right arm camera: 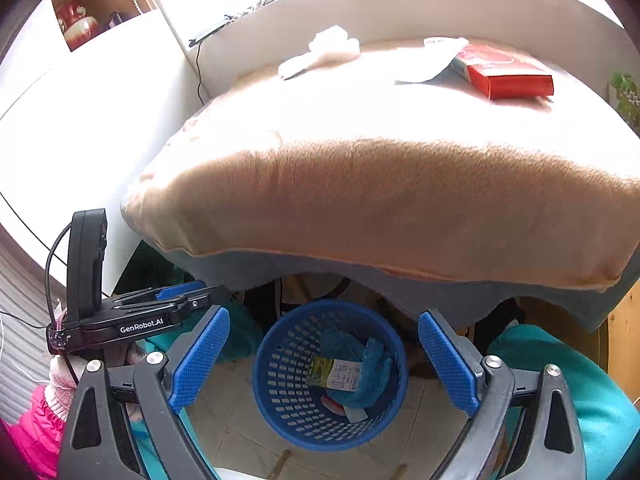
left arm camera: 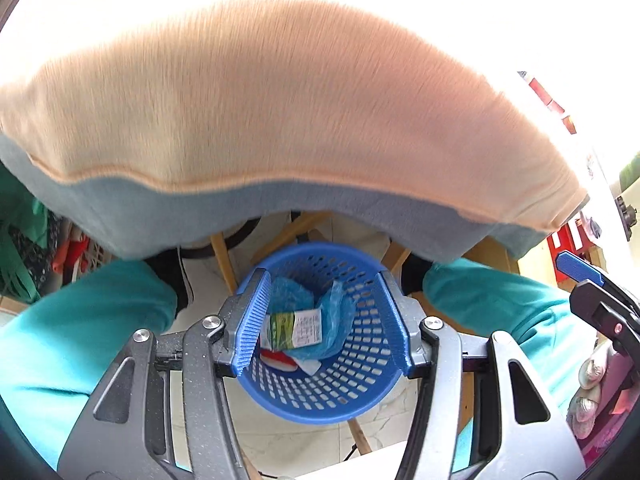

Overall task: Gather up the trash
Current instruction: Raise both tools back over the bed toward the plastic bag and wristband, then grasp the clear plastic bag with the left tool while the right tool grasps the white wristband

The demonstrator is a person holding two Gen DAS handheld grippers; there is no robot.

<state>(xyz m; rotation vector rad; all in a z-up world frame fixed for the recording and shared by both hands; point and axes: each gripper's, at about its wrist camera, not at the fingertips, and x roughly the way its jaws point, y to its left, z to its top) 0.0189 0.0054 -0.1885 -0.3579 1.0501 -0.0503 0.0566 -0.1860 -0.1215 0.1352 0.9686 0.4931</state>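
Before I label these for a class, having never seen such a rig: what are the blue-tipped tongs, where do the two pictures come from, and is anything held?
They are two hand-held grippers, one in each of a person's hands, each with a camera looking along its fingers. One picture is from the left gripper, the other from the right gripper. Both stand open and hold nothing. Below them on the floor is a blue basket with a blue plastic bag and a printed wrapper inside. Above is a table under a peach cloth; on it lie a red box and crumpled white tissue.
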